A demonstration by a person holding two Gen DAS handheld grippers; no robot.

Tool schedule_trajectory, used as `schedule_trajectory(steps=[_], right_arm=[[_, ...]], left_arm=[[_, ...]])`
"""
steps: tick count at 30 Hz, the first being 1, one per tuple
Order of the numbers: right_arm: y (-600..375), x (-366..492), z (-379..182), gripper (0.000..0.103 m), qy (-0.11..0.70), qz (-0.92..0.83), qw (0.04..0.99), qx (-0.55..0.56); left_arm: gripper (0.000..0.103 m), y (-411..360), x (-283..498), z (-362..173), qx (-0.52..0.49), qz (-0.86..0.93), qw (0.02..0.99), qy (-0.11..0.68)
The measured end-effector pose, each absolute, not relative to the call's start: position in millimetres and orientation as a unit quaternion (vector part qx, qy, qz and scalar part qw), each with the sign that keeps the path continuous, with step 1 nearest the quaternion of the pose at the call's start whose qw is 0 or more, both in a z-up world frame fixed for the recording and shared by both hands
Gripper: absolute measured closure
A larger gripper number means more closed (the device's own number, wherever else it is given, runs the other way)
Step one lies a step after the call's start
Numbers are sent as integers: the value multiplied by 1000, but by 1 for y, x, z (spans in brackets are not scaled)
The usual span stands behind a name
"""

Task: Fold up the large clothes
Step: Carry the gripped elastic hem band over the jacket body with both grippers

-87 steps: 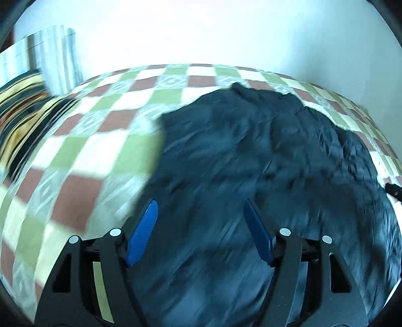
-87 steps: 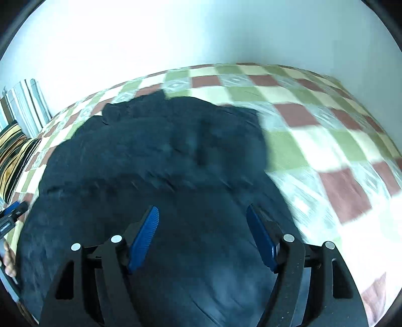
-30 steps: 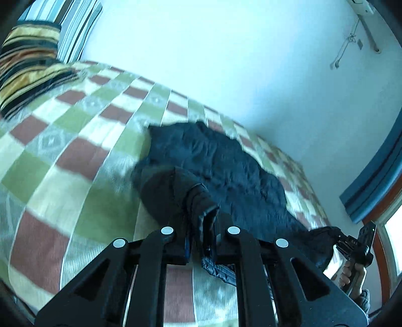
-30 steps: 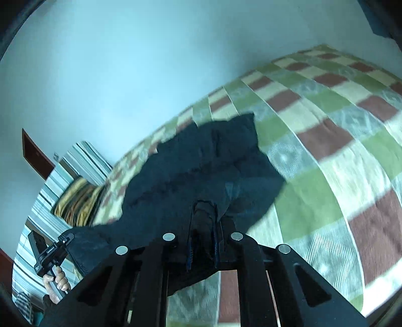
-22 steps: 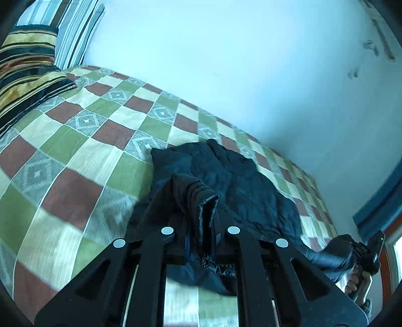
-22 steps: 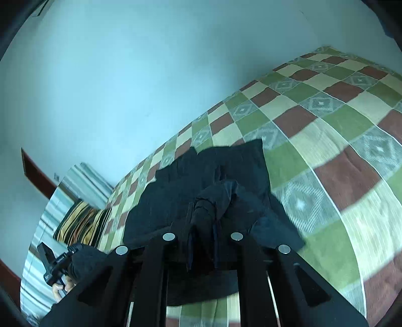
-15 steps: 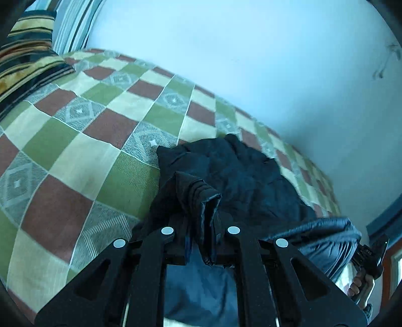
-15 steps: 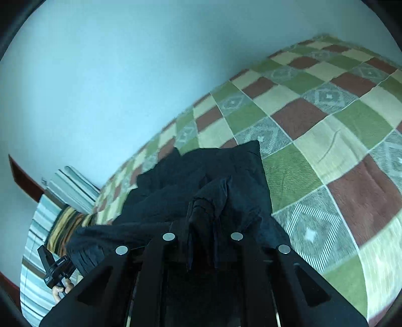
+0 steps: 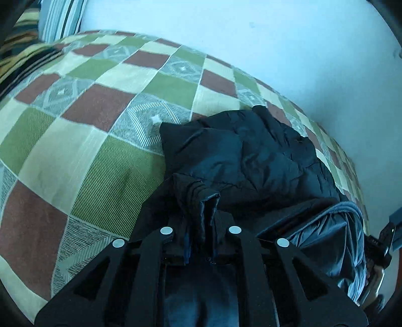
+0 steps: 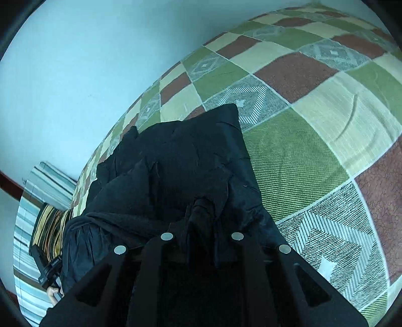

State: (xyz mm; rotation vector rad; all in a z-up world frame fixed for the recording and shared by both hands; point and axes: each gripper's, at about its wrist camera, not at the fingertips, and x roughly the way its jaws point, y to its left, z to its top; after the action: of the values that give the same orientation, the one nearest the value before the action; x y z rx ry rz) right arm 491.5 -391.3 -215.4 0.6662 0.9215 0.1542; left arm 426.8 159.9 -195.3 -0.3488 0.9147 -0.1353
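A large black padded jacket (image 9: 251, 161) lies on a bed with a checked green, brown and cream cover (image 9: 100, 125). My left gripper (image 9: 201, 226) is shut on a bunched edge of the jacket and holds it raised above the bed. My right gripper (image 10: 202, 221) is shut on another bunched edge of the same jacket (image 10: 181, 156), also raised. The held hem stretches between the two grippers, with its far part resting on the cover (image 10: 314, 140). The right gripper shows at the right edge of the left wrist view (image 9: 377, 249); the left one shows at lower left of the right wrist view (image 10: 47, 271).
A striped yellow and black pillow (image 9: 22, 57) and a striped cushion (image 9: 60, 17) lie at the head of the bed. A pale wall (image 9: 251, 37) runs behind the bed. The pillow also shows in the right wrist view (image 10: 47, 226).
Both grippers closed on the jacket's near edge, lifted it off the bed and carried it forward over the rest of the jacket. The far end stayed on the cover.
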Motion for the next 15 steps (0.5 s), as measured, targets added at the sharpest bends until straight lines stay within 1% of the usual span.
schedule_trajectory(steps=[1, 2, 5, 6, 7, 9, 10, 12, 15], right_arm=[[-392, 491, -213, 86, 435, 75, 842, 312], [-391, 489, -209, 84, 433, 77, 844, 308], [-395, 479, -197, 72, 422, 80, 851, 302], [-396, 477, -195, 64, 419, 82, 853, 302], [-398, 473, -190, 53, 412, 88, 854, 304], [-401, 463, -181, 43, 400, 95, 861, 298], [-402, 461, -178, 43, 398, 98, 864, 292], [-402, 456, -171, 43, 396, 104, 871, 272], [-400, 457, -168, 43, 396, 99, 881, 240]], left_arm=[[87, 161, 423, -191, -161, -69, 884, 433], [83, 161, 421, -188, -159, -70, 886, 430], [65, 166, 410, -176, -168, -76, 888, 421], [62, 168, 407, -173, -175, -80, 888, 418], [56, 170, 405, -170, -181, -83, 888, 414], [48, 177, 396, -161, -192, -91, 891, 402], [47, 180, 393, -157, -196, -94, 892, 396], [34, 184, 387, -151, -194, -84, 899, 383], [33, 195, 377, -142, -181, -78, 911, 361]])
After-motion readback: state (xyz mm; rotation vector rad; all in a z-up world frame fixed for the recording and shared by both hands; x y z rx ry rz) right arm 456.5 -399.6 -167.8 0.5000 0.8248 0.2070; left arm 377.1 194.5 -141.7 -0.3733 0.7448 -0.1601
